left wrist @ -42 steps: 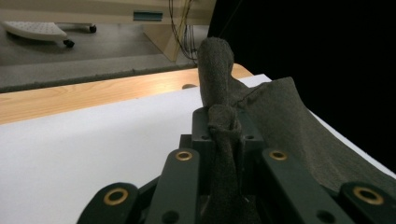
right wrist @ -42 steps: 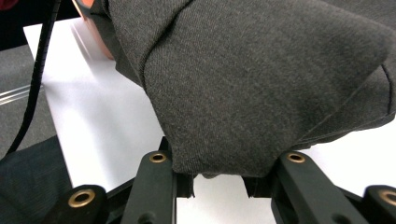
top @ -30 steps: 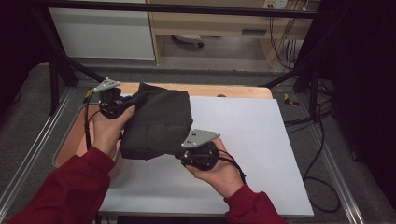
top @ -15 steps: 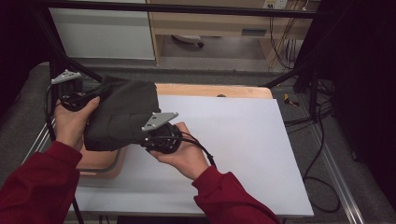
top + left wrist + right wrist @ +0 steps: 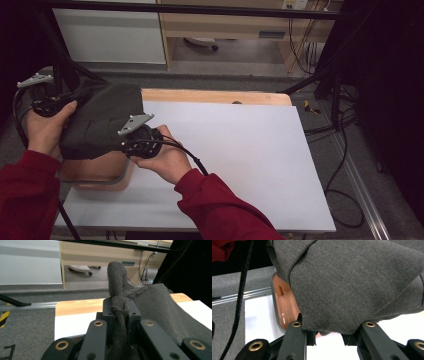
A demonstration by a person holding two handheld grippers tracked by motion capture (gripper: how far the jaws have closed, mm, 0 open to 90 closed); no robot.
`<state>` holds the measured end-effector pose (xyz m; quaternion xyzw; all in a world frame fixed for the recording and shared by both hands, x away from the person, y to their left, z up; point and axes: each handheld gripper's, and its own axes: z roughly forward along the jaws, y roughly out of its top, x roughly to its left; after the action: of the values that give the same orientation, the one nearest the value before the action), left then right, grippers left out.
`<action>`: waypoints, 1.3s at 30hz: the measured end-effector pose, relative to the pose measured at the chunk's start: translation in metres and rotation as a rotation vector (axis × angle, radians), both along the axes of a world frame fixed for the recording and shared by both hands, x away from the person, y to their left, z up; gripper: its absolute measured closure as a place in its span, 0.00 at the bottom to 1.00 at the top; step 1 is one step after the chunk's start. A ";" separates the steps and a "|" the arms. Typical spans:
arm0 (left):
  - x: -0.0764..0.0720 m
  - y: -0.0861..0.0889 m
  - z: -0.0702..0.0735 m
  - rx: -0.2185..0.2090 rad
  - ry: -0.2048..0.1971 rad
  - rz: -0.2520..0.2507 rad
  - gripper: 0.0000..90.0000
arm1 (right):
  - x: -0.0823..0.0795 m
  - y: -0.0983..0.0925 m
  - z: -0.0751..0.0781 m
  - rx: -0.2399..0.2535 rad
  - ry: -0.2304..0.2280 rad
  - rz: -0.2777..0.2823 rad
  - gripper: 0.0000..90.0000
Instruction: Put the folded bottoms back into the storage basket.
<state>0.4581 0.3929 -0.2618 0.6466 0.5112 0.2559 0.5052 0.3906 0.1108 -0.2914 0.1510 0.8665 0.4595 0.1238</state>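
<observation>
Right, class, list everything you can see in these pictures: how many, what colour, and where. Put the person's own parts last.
Folded cloth: one, dark grey, held up between both grippers over the bin at the table's left end.
Bin: one, brownish-orange with a grey rim, under the cloth at the table's left end.
Table: one, white top with a wooden strip along the far edge.
Left gripper: one, black, shut on a bunched edge of the cloth.
Right gripper: one, black with a grey plate on top, at the cloth's near edge.
Sleeves: two, dark red, entering from the bottom.
</observation>
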 end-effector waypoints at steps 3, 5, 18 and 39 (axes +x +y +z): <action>0.000 0.006 -0.001 -0.002 0.010 0.007 0.91 | 0.000 0.007 0.000 0.003 0.006 0.001 0.77; -0.001 0.009 -0.001 0.011 0.003 0.006 0.91 | -0.001 0.011 -0.001 -0.004 0.004 0.008 0.77; -0.003 0.020 -0.004 0.033 0.013 0.013 0.91 | -0.002 0.026 -0.003 -0.009 0.021 0.020 0.77; -0.002 0.036 -0.026 0.045 0.089 0.005 0.91 | -0.004 0.044 -0.022 -0.030 0.074 0.038 0.77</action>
<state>0.4563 0.4284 -0.2876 0.6672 0.5288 0.2397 0.4667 0.3866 0.1550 -0.3131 0.1497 0.8798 0.4430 0.0852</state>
